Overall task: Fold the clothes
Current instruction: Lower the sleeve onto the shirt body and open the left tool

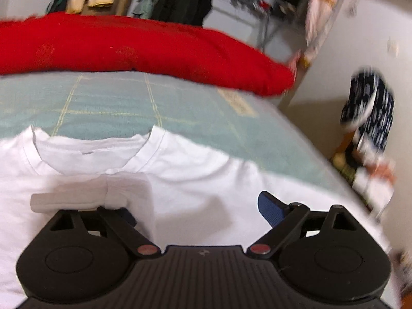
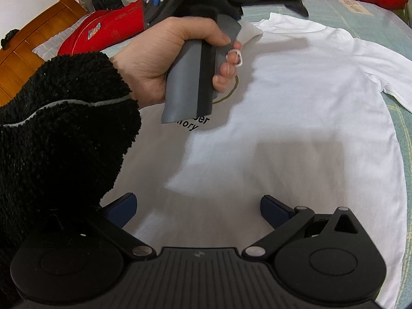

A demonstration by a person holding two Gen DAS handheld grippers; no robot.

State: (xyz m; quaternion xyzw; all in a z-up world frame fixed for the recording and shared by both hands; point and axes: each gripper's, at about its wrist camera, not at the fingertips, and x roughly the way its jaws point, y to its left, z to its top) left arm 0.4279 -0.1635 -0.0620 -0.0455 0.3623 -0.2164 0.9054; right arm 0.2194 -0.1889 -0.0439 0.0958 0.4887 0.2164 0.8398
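White t-shirt (image 2: 296,97) lies spread flat, front up, on a bed with a pale teal checked cover (image 1: 180,108); round ribbed collar (image 1: 90,152) at the far end in the left wrist view, short sleeve (image 2: 386,77) stretched out to one side, black lettering and part of a thin gold ring print (image 2: 200,126) on the chest, mostly hidden behind the handle. Fabric mostly smooth, soft creases near the shoulder. Red quilt (image 1: 128,46) bunched along the far edge of the bed, beyond the collar. Left gripper (image 1: 198,206) sits over the upper chest just below the collar, jaws released and wide apart; a folded white bit of the shirt (image 1: 77,198) lies by its left finger, can't tell whether it touches. Right gripper (image 2: 198,208) hangs over the lower body of the shirt, jaws released, wide, nothing between them, cloth directly beneath. In the right wrist view a hand (image 2: 164,59) in a black fuzzy sleeve (image 2: 64,118) grips the grey handle (image 2: 190,87) of the left gripper above the shirt's chest.
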